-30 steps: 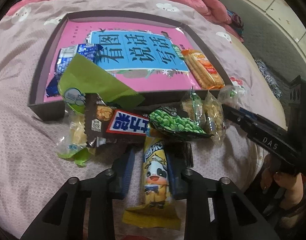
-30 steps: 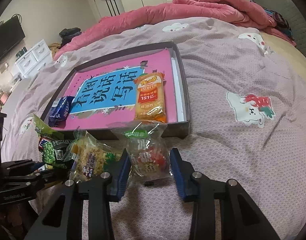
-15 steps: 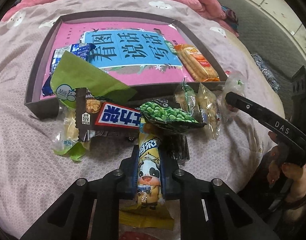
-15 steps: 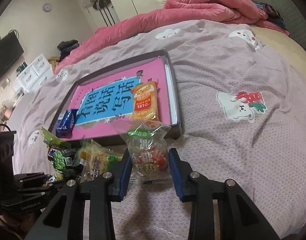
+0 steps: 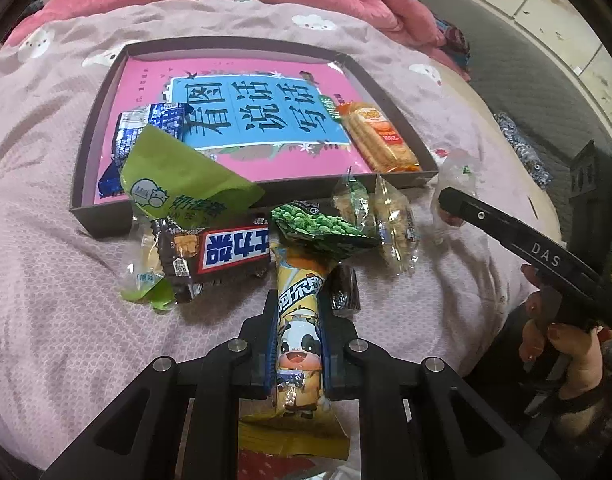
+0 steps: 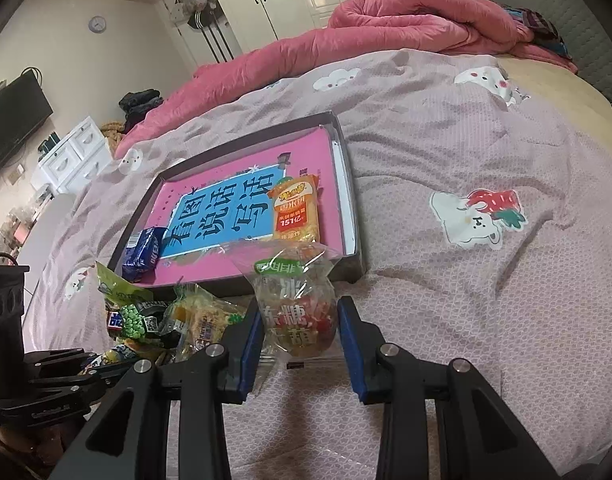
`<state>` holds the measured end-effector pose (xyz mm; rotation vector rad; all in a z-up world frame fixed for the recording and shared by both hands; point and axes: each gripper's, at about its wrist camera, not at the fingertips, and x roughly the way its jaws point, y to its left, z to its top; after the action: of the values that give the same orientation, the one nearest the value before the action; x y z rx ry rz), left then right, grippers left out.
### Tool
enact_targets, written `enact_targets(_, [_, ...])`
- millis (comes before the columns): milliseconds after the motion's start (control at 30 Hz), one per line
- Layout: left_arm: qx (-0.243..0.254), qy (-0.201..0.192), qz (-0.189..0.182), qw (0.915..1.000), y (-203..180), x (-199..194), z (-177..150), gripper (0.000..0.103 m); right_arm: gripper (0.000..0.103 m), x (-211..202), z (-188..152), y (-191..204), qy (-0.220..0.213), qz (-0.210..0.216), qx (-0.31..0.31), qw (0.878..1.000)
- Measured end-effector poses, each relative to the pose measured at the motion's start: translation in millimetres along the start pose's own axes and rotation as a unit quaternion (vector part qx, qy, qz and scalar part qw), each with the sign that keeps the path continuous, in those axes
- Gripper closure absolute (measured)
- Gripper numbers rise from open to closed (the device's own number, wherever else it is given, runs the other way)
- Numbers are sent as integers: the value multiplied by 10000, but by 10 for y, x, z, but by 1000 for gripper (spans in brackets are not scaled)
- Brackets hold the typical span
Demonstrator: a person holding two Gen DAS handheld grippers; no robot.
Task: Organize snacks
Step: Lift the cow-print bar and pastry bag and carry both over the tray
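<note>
My left gripper [image 5: 297,320] is shut on a yellow cow-print snack stick [image 5: 298,320], whose far end lies under a green pea bag [image 5: 317,228]. My right gripper [image 6: 300,328] is shut on a clear candy bag [image 6: 298,308] with red sweets, held just before the dark tray's [image 6: 351,204] near edge. The tray [image 5: 92,120] holds a pink book, a blue biscuit pack [image 5: 146,128] and an orange cracker pack [image 5: 379,140]. A Snickers bar [image 5: 222,250], a green milk-candy bag [image 5: 178,184] and clear rice-cracker packs [image 5: 389,224] lie in front of it.
Everything sits on a mauve bedspread [image 6: 485,140] with cartoon patches. A rolled pink quilt [image 6: 405,20] lies at the far side. White drawers [image 6: 74,156] and a TV stand off to the left. The right gripper's body [image 5: 545,260] crosses the left wrist view.
My left gripper has closed on the cow-print stick and lifted its near end. My right gripper has closed on the candy bag and raised it slightly toward the tray.
</note>
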<state>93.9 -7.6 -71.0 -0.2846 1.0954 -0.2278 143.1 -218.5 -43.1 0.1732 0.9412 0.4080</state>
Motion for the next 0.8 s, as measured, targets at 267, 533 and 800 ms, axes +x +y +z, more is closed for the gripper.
enact_targets(267, [-94, -66, -76, 9999, 17, -132, -54, 86, 66, -29, 2, 9, -45, 49, -15, 10000])
enact_targets(533, [-118, -223, -31, 9997, 14, -280, -79, 86, 66, -61, 7, 28, -107, 101, -64, 9999])
enact_targets(800, [-94, -358, 89, 9993, -10, -378, -59, 86, 66, -91, 19, 38, -162, 177, -63, 9997])
